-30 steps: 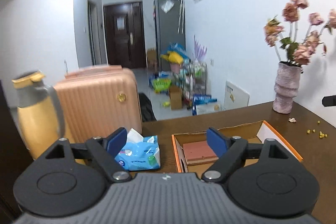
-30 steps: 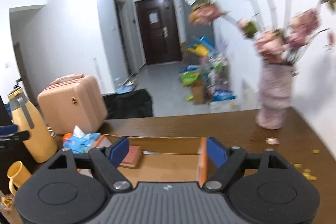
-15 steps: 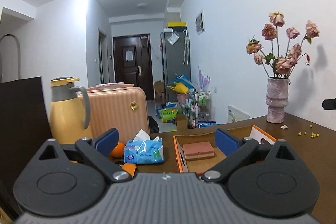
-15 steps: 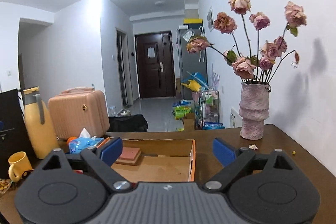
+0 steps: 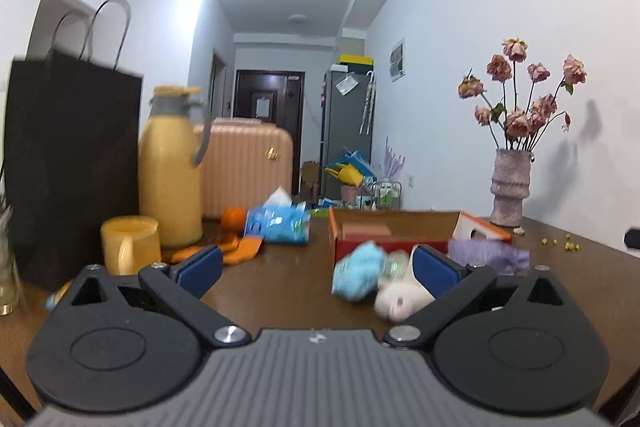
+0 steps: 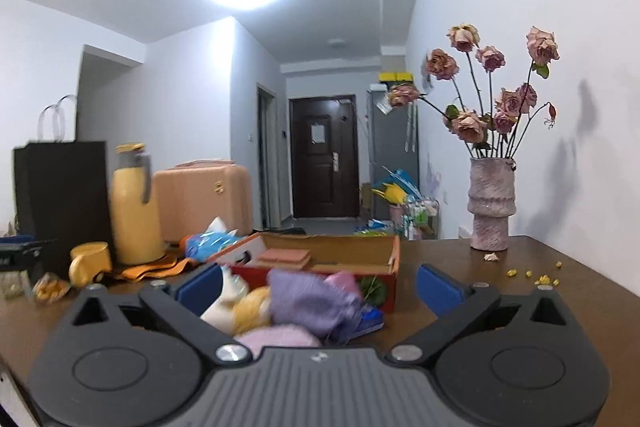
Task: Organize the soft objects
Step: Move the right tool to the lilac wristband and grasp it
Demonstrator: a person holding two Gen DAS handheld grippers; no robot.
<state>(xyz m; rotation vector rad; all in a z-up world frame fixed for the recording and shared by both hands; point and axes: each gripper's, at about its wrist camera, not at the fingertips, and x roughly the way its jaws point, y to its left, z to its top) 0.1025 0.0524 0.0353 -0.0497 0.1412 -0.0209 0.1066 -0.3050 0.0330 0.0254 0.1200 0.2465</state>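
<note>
An open cardboard box (image 5: 394, 223) (image 6: 336, 247) with orange edges stands on the brown table, a red-brown block (image 6: 285, 257) inside. In front of it lies a pile of soft items: a light blue one (image 5: 358, 269), a cream one (image 5: 400, 301), a purple knitted one (image 5: 486, 253) (image 6: 312, 303), a yellow one (image 6: 250, 309) and a pink one (image 6: 278, 337). My left gripper (image 5: 316, 269) is open and empty, low, just before the pile. My right gripper (image 6: 320, 285) is open and empty, with the pile between its fingers.
A yellow thermos (image 5: 170, 171), yellow mug (image 5: 128, 245), black paper bag (image 5: 72, 163), an orange (image 5: 233, 217), orange cloth (image 5: 240, 249) and blue tissue pack (image 5: 278, 223) stand left. A vase of dried roses (image 6: 491, 203) stands at the right wall. Yellow crumbs (image 6: 536, 277) lie nearby.
Both grippers have dropped lower and pulled back from the box. The pile of soft items in front of the box has come into view. Both stay open.
</note>
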